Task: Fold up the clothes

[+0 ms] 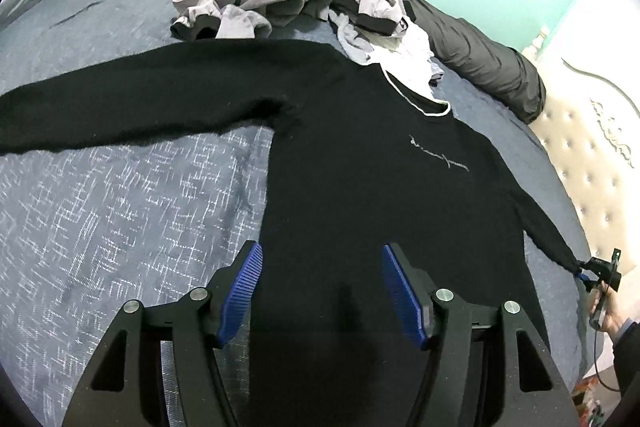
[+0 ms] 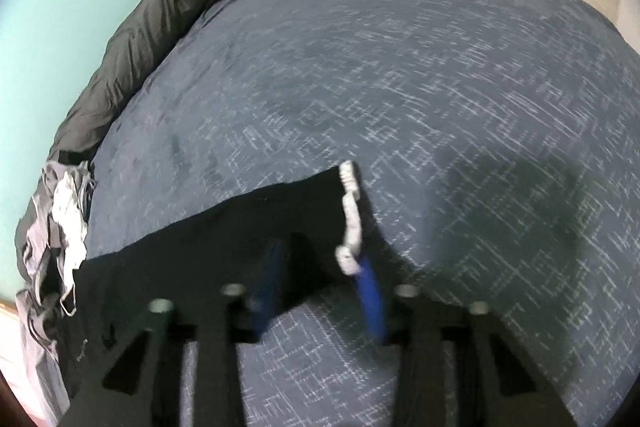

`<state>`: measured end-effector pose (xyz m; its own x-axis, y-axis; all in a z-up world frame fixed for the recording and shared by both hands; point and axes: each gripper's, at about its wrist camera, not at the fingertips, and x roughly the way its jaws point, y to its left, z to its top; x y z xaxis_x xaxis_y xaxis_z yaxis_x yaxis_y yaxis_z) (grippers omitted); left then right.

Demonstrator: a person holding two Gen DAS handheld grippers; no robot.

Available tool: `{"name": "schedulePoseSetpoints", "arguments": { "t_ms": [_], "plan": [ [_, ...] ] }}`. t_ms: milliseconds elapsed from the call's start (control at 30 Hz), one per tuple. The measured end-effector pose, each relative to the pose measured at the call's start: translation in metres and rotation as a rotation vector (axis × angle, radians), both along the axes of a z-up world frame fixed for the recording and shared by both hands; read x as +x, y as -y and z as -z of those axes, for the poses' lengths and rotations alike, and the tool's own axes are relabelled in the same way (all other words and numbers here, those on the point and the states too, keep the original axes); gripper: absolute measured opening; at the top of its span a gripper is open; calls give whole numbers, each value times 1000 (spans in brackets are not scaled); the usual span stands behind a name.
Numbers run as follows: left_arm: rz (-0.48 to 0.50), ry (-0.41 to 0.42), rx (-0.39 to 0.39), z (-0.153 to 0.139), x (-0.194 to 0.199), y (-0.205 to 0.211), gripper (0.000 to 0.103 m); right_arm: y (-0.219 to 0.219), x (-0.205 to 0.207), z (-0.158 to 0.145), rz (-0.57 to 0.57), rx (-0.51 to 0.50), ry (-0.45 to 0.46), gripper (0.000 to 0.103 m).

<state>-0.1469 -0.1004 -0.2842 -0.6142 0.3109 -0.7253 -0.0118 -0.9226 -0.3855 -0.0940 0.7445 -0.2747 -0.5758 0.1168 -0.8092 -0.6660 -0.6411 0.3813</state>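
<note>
My left gripper tilts downward over the lower body of the black sweater, jaws apart, gripping nothing. My right gripper angles down at the sleeve cuff, blue pads pinching the white-edged cuff. The sweater lies spread flat on the blue bedspread. Chest script is present but illegible.

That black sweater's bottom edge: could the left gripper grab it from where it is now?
Probably yes. The left gripper hangs open right over the sweater, blue fingers apart, nothing between it and the cloth. The hem itself is hidden below the fingers.
</note>
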Motion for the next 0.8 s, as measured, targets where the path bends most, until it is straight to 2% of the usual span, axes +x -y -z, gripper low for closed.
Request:
{"name": "schedulePoseSetpoints", "arguments": {
  "t_ms": [33, 100, 267, 433, 600, 800],
  "plan": [
    [1, -1, 2, 1, 0, 0, 66, 2, -2, 0, -9, 7, 2, 14],
    [1, -4, 2, 1, 0, 1, 66, 9, -6, -4, -30, 33, -4, 9],
    [-4, -14, 6, -2, 2, 4, 66, 33, -16, -30, -109, 90, -69, 7],
    [-1, -29, 22, -10, 8, 5, 66, 76, -36, -72, -243, 117, -141, 7],
    [0, -60, 52, -27, 18, 8, 66, 141, -60, -119, -399, 121, -221, 7],
    [7, -91, 59, -50, 35, 13, 66, 244, -88, -165, -610, 108, -319, 7]
  ]
}}
